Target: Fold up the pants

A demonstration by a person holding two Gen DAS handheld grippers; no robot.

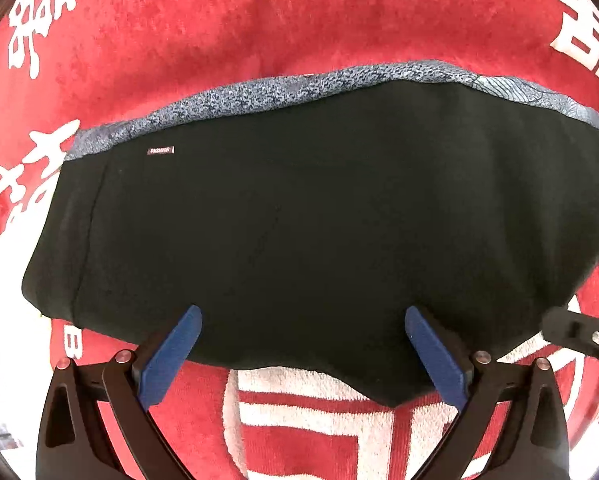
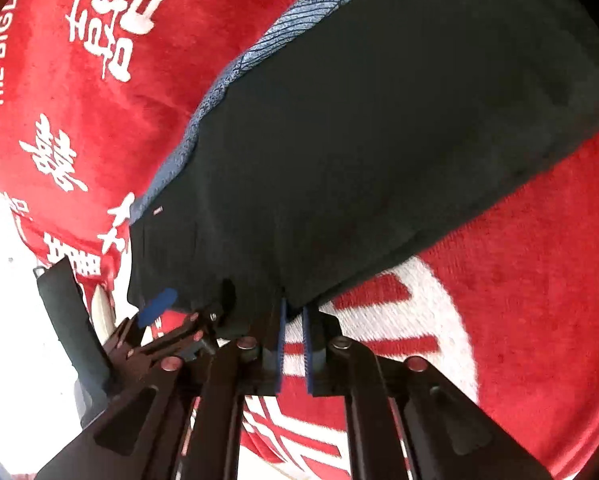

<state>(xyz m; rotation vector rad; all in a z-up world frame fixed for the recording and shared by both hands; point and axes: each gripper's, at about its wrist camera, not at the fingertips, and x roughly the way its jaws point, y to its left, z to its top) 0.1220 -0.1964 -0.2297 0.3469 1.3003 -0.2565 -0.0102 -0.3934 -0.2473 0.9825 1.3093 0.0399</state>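
**Black pants folded on red blanket; right claw pinching near hem**

The black pants (image 1: 299, 220) lie folded flat on a red blanket (image 1: 159, 32) printed with white characters. A strip of blue-grey patterned fabric (image 1: 259, 94) shows along the far edge of the pants. A small label (image 1: 161, 150) sits near their far left corner.

The left claw (image 1: 303, 344) stands wide open above the near edge of the pants, blue pads clear of the cloth.

The right claw (image 2: 294, 306) is nearly closed, its tips pinching the near edge of the pants.
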